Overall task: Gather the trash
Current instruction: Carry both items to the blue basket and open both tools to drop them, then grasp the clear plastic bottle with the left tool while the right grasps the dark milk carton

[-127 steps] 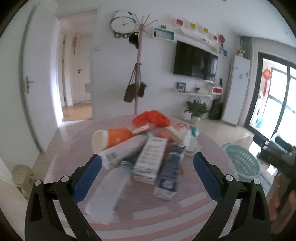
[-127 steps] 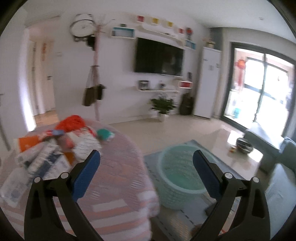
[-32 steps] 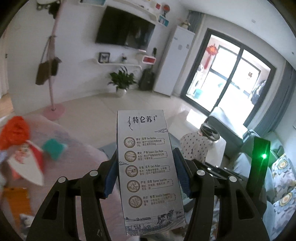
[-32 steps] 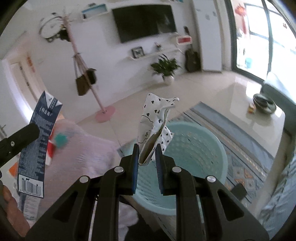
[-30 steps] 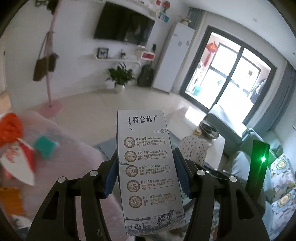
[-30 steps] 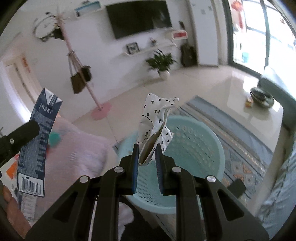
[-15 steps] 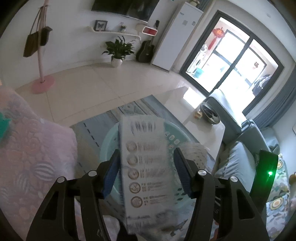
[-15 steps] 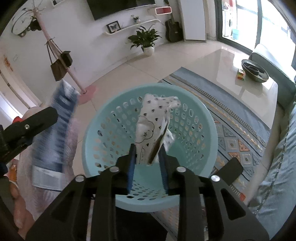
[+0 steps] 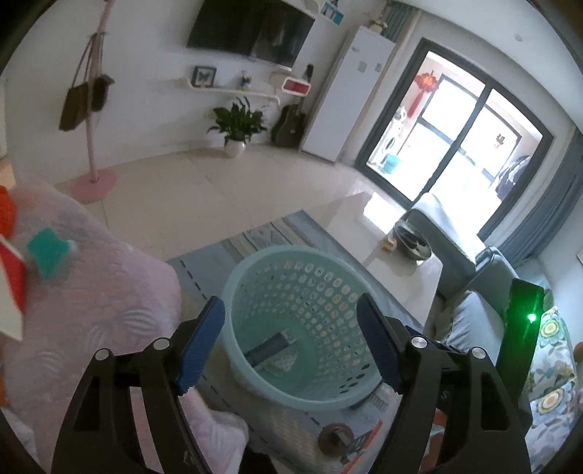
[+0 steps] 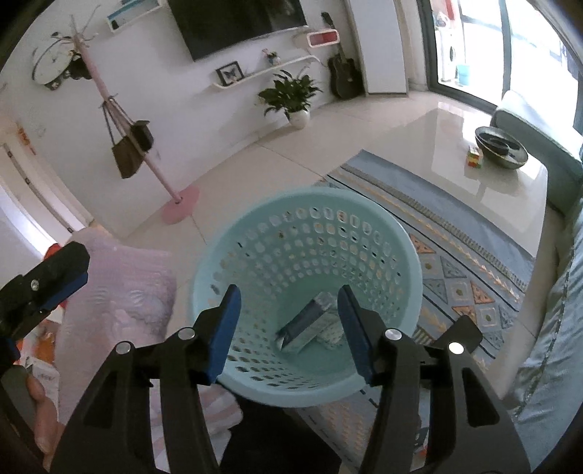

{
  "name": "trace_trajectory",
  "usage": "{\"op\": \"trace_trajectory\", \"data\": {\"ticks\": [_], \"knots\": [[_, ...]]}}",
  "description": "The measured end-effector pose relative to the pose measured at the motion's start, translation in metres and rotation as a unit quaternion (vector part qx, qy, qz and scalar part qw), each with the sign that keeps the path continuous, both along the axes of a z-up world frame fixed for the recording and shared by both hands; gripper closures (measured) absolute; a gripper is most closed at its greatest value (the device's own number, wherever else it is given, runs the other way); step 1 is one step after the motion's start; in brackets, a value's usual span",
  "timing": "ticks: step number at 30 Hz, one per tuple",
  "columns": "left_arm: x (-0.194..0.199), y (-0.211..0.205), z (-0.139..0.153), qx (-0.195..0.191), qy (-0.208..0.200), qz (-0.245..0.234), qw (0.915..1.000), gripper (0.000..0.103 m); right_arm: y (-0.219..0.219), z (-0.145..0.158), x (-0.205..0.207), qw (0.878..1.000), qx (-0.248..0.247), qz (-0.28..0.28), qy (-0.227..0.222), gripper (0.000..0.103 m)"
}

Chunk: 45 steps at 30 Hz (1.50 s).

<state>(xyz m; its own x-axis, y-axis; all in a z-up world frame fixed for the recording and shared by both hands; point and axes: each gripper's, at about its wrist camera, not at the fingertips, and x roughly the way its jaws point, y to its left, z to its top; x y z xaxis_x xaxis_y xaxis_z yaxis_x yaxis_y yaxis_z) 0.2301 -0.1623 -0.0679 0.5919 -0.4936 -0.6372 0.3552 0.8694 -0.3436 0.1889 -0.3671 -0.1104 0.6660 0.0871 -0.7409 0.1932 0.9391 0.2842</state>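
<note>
Since the earlier frames the milk carton (image 10: 304, 324) and the spotted wrapper (image 10: 331, 333) have left the jaws and are now seen lying at the bottom of the pale green basket (image 10: 382, 233), the carton slanted with the wrapper touching it on its far side. The left hand-held gripper (image 9: 289, 342) is held over the basket's near rim with its jaws opening and nothing between them; the right hand-held gripper (image 10: 289, 328) is likewise released, its jaws opening and empty above the basket's mouth. In the right wrist view one finger of the left hand-held gripper is seen at the left edge, with part of a hand (image 10: 42, 408) below it. One basket is counted, and two pieces of trash are counted inside it. Just beside the basket, to its left, the surface (image 9: 109, 299) under a pink patterned cloth is seen, still carrying a teal item (image 9: 47, 251) and red and white packaging (image 9: 9, 255) at the frame's edge. The basket stands on a patterned rug (image 10: 470, 262). Beyond it a low pale table (image 10: 455, 153) bears one dark bowl (image 10: 501, 146). Farther off, one coat stand (image 10: 120, 120) with two bags, one potted plant (image 10: 291, 96) and one television (image 10: 237, 22) are seen against the wall.
</note>
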Motion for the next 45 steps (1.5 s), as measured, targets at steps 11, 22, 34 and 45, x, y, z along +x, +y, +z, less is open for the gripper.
{"op": "trace_trajectory", "data": {"ticks": [11, 22, 34, 45], "knots": [[-0.066, 0.06, 0.055, -0.014, -0.078, 0.029, 0.9964, 0.026, 0.071, 0.058, -0.031, 0.995, -0.016, 0.069, -0.073, 0.041], [-0.126, 0.151, 0.078, -0.02, -0.115, 0.103, 0.9878, 0.026, 0.158, 0.078, -0.06, 0.982, -0.006, 0.165, -0.09, 0.04], [-0.19, 0.297, 0.053, 0.021, -0.079, 0.228, 0.9703, 0.018, 0.283, 0.061, -0.084, 0.964, 0.012, 0.259, -0.059, 0.03], [-0.195, 0.405, 0.0, 0.065, 0.021, 0.253, 0.9649, 0.012, 0.37, 0.028, -0.064, 0.963, -0.008, 0.266, 0.035, 0.024]]}}
